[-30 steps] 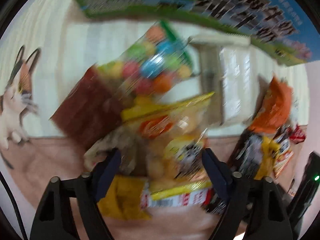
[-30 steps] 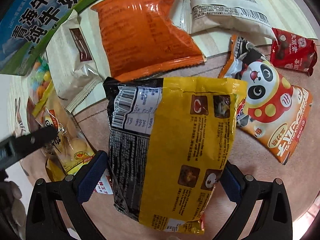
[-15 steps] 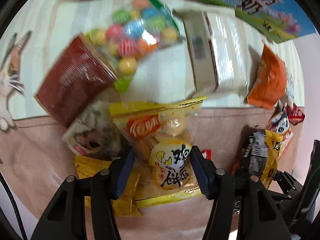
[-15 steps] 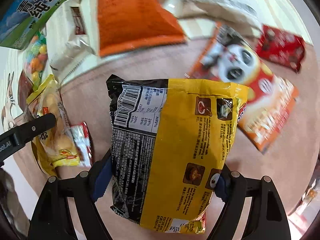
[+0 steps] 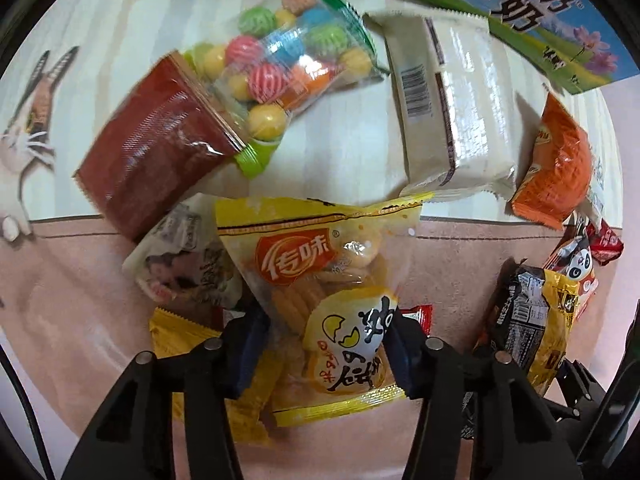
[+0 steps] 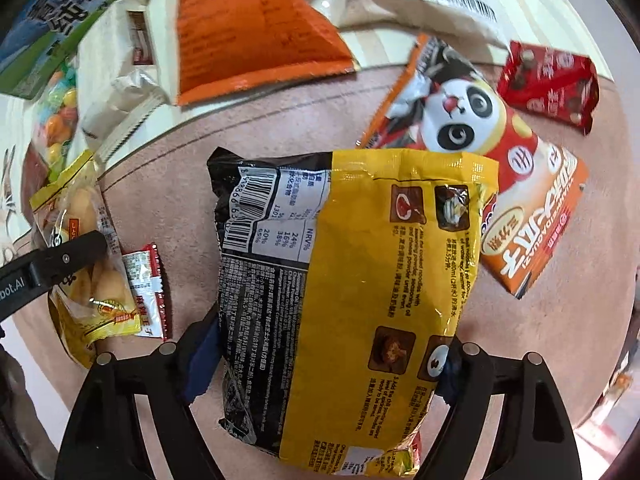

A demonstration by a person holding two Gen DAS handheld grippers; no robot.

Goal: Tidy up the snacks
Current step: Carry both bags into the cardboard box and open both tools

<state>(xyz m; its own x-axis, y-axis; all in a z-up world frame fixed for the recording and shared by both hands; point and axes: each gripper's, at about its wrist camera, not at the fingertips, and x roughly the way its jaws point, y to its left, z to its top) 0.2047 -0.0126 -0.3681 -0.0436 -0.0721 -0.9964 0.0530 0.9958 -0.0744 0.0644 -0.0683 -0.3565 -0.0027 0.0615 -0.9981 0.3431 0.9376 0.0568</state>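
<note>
Yellow-and-black noodle packet, frame centre, clamped across its lower width by right gripper. Left gripper pinches yellow egg-biscuit bag, lower centre, above small sachets. Risk: slick film slips from either grip; the carried packet could land on the panda bag at upper right.
</note>
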